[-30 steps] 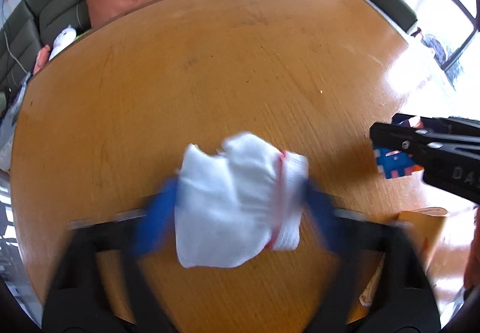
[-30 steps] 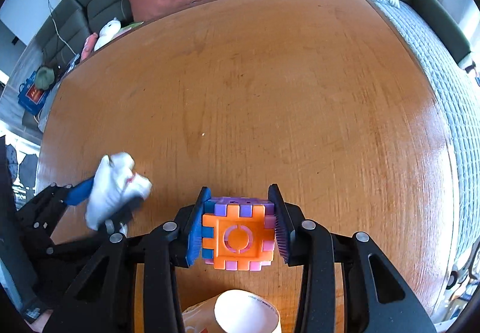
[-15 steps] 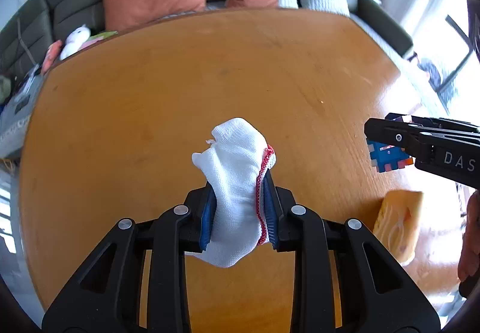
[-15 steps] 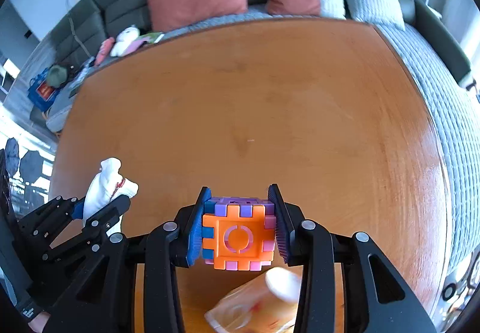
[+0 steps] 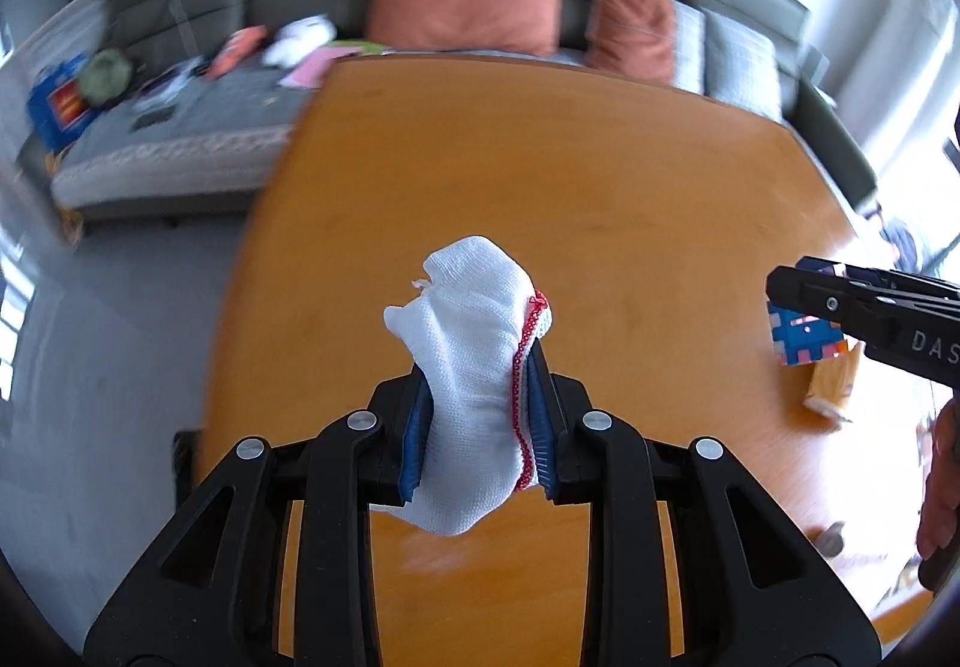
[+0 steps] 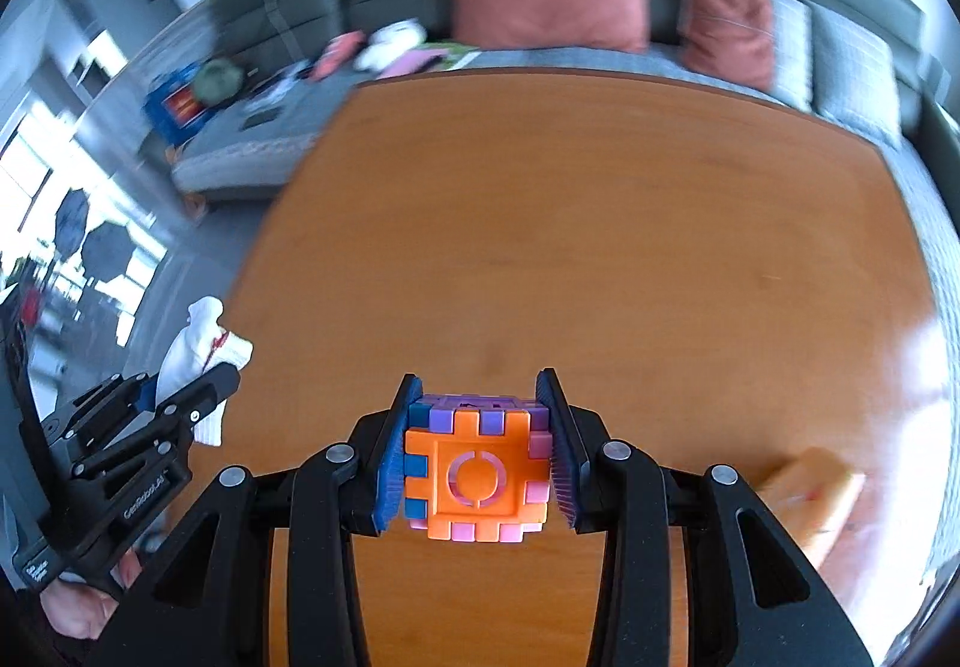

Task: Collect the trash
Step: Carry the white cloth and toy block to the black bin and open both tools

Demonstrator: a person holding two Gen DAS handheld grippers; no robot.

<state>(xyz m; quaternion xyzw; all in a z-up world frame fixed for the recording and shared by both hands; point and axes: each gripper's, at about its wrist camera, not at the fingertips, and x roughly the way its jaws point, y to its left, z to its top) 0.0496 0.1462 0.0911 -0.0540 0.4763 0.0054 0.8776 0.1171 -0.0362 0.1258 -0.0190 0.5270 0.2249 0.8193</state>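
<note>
My left gripper (image 5: 477,415) is shut on a white cloth with a red stitched edge (image 5: 474,367) and holds it above the left part of the wooden table (image 5: 600,199). The cloth also shows in the right wrist view (image 6: 198,349), with the left gripper (image 6: 180,397) at the far left. My right gripper (image 6: 477,445) is shut on an orange, purple and blue puzzle cube (image 6: 477,472), held above the table (image 6: 600,247). The cube (image 5: 807,334) and right gripper (image 5: 840,307) show at the right of the left wrist view.
A paper cup lies on its side on the table at the right (image 6: 810,499), also in the left wrist view (image 5: 831,385). A grey sofa with orange cushions (image 5: 468,0) stands behind the table. The floor (image 5: 120,337) lies left of the table edge.
Both grippers have lifted and swung left with their loads; the sofa and floor now fill more of the view. The left gripper closed on the cloth a second ago. The cup has tipped over.
</note>
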